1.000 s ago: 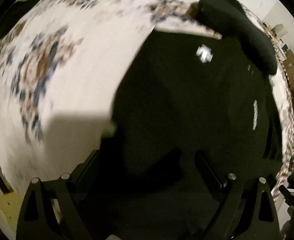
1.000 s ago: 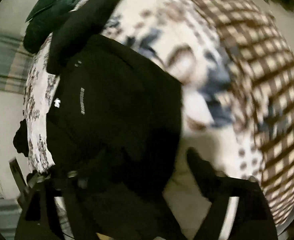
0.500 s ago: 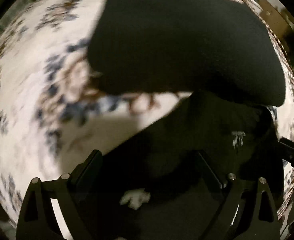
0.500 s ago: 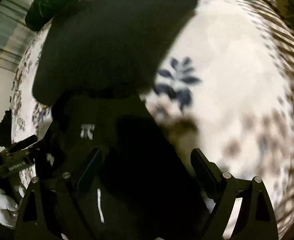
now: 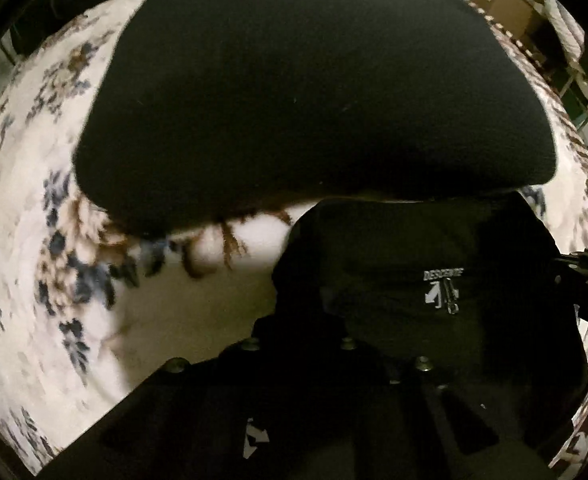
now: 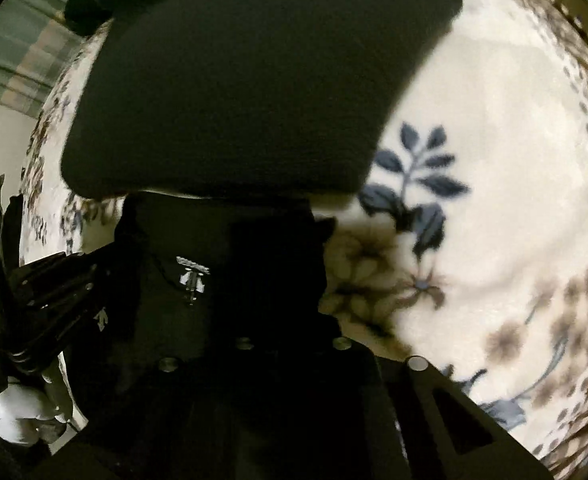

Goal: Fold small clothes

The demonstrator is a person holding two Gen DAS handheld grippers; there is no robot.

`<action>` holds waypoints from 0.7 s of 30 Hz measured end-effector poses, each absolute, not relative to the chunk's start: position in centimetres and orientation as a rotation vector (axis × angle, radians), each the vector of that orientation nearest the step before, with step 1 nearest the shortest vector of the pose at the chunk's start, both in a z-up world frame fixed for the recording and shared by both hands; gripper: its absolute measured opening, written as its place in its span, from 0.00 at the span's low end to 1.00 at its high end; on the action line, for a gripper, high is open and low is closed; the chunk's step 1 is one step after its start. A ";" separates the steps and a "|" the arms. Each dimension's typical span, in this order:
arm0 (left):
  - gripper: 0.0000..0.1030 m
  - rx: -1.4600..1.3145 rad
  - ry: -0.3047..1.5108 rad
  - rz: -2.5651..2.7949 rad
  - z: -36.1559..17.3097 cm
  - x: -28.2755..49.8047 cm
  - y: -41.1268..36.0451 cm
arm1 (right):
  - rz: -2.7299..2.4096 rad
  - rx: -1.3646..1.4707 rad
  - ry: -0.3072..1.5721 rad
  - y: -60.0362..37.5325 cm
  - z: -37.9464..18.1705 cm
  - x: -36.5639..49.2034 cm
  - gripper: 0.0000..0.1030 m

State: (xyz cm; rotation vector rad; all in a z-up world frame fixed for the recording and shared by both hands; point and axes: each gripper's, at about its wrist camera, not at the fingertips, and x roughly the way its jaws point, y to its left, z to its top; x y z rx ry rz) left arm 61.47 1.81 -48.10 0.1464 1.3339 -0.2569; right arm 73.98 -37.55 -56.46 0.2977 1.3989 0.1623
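Fingers: both pairs have just snapped together, and each is clamped on the near edge of the black fabric garment [image 5: 446, 256] with the small white logo.
Left gripper [image 5: 306, 344]: points steeply down, jaws closed on dark cloth at the garment's left side; the pinch itself is lost in shadow.
Right gripper [image 6: 289, 344]: same story on the right side, closed on the cloth; from here the left tool shows at the frame's left, with a white-gloved hand [image 6: 17, 412] under it.
Garment: lies spread on the cream floral plush blanket [image 5: 25, 208], its far edge just short of the folded black cloth stack [image 5: 294, 92].
Why two grips: taking both corners of one edge keeps that edge straight, so, by my reading, the cloth can be lifted and laid over itself evenly.
Stack: sits beyond the garment, probably the pile for finished pieces.
Step in hand: securing the grip; the fold itself is not yet made.
Risk: thin dark cloth may slip out of either pinch on the lift.
Background: a dark green bundle [image 6: 93, 4] rests past the stack.
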 end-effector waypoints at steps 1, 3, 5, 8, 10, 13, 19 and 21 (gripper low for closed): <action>0.04 0.141 1.318 -0.257 -47.6 61.0 2.0 | 0.169 0.303 1.381 -37.6 -55.9 73.7 0.06; 0.04 0.117 1.286 -0.259 -46.4 59.5 2.6 | 0.179 0.318 1.355 -37.7 -54.9 73.2 0.06; 0.04 0.096 1.249 -0.256 -44.7 58.4 3.4 | 0.201 0.336 1.317 -37.9 -53.0 72.0 0.06; 0.04 0.039 1.191 -0.249 -41.6 55.7 5.4 | 0.228 0.340 1.275 -37.6 -50.4 70.0 0.05; 0.04 0.007 1.160 -0.246 -39.6 54.1 5.8 | 0.273 0.342 1.256 -37.6 -48.2 67.7 0.05; 0.04 -0.053 1.119 -0.228 -36.9 50.3 8.1 | 0.310 0.329 1.222 -37.2 -45.4 63.6 0.05; 0.04 -0.162 1.150 -0.173 -34.9 39.1 10.5 | 0.390 0.316 1.226 -34.6 -42.8 52.9 0.05; 0.04 -0.217 1.214 -0.158 -36.5 34.9 11.5 | 0.386 0.297 1.263 -33.5 -43.9 48.8 0.05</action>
